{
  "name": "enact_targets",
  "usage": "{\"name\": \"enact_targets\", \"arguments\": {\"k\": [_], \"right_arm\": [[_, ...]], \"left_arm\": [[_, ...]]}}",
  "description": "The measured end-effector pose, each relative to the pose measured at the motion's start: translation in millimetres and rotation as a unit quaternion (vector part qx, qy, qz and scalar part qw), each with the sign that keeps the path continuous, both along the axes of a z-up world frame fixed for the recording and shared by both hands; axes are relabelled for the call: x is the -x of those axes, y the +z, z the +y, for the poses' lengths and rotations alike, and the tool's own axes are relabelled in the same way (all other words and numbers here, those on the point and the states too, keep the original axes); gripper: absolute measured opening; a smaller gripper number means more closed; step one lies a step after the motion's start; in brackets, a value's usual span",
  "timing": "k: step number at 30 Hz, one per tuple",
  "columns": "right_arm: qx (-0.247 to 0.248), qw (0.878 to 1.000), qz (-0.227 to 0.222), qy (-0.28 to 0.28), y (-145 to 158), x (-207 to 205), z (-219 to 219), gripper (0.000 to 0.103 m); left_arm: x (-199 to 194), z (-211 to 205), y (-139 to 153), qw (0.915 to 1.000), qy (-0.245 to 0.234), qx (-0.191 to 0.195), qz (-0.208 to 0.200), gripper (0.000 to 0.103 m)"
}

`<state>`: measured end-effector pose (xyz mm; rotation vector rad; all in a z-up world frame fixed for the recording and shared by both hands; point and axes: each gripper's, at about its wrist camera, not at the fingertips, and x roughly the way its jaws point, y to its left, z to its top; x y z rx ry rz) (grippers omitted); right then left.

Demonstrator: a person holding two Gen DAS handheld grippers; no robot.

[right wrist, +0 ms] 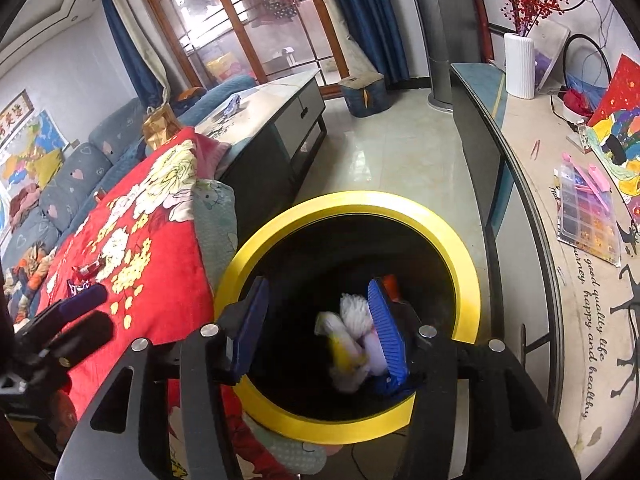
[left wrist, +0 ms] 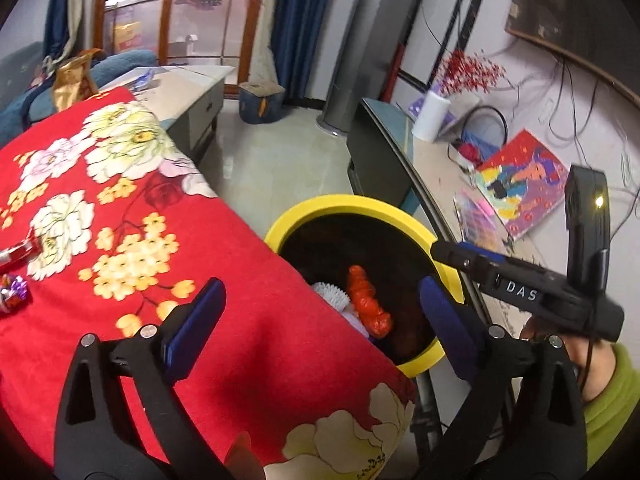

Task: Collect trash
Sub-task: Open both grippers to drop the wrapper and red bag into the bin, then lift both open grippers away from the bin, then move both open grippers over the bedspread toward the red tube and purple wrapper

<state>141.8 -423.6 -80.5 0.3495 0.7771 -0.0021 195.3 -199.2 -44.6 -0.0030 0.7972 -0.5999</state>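
A yellow-rimmed bin (right wrist: 460, 248) stands beside the red flowered blanket (left wrist: 140, 208). My right gripper (right wrist: 320, 320) is open above the bin mouth. A blurred white and yellow piece of trash (right wrist: 344, 344) is below it, inside the bin. An orange wrapper (left wrist: 366, 300) and a white spiky ball (left wrist: 332, 294) lie in the bin (left wrist: 340, 204). My left gripper (left wrist: 320, 316) is open and empty over the blanket's edge by the bin. Two shiny wrappers (left wrist: 14, 292) (left wrist: 18, 250) lie on the blanket at far left. The right gripper (left wrist: 520, 284) shows at right in the left wrist view.
A long cabinet (right wrist: 532, 184) with a white vase (right wrist: 519, 66), bead box (right wrist: 588, 216) and colourful pictures runs along the right. A grey coffee table (right wrist: 280, 112) and blue sofa (right wrist: 80, 168) stand behind the blanket. A blue stool (right wrist: 364, 94) sits on the tiled floor.
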Motion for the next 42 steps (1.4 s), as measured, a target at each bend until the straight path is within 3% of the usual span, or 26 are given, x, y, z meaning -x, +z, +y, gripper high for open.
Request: {"name": "enact_targets", "arguments": {"k": [15,42], "right_arm": [[0.01,0.999,-0.049,0.012,23.1,5.6,26.5,0.06],[0.023,0.99,-0.083,0.113,50.9,2.3,121.6,0.063]], "left_arm": [[17.2,50.1,24.6,0.9968,0.066,0.029,-0.034,0.092],[44.1,144.6,47.6,0.9803,0.173,0.054,-0.078,0.092]]}}
